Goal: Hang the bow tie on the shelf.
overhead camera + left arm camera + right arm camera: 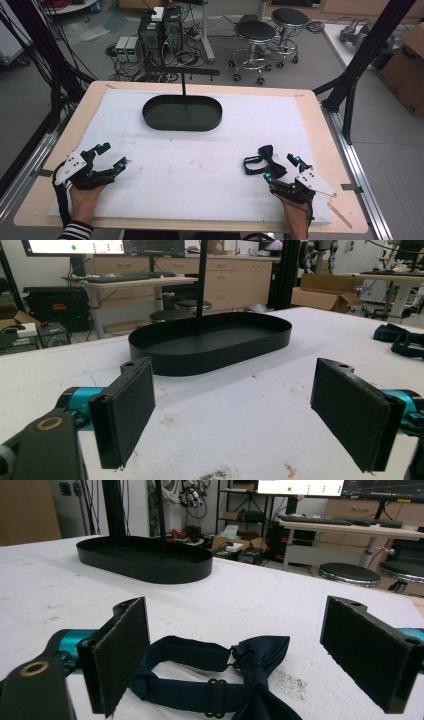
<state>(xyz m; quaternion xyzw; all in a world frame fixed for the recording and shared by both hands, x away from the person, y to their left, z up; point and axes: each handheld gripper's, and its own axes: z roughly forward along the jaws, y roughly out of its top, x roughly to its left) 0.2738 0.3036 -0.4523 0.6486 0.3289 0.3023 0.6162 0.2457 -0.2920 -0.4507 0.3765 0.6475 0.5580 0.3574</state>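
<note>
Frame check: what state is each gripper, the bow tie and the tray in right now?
Left gripper: open, holding nothing.
Right gripper: open, jaws either side of the bow tie, not gripping.
Bow tie: flat on the table, strap looped.
Black tray: empty, upright.

Nothing here can actually be read. The wide monitor (75, 246) on the desk behind the table, seen from the left gripper view, shows a pale screen with a green dot and rows of marks too small to make out; the same kind of bright screen (300, 486) in the right gripper view carries tiny coloured dots and no legible words. The brown cardboard box (407, 67) on the floor at the right of the high view has a dark printed mark low on its side, too blurred to tell. The two small grey units (127, 48) with green lit panels by the computer towers show no readable figures
</note>
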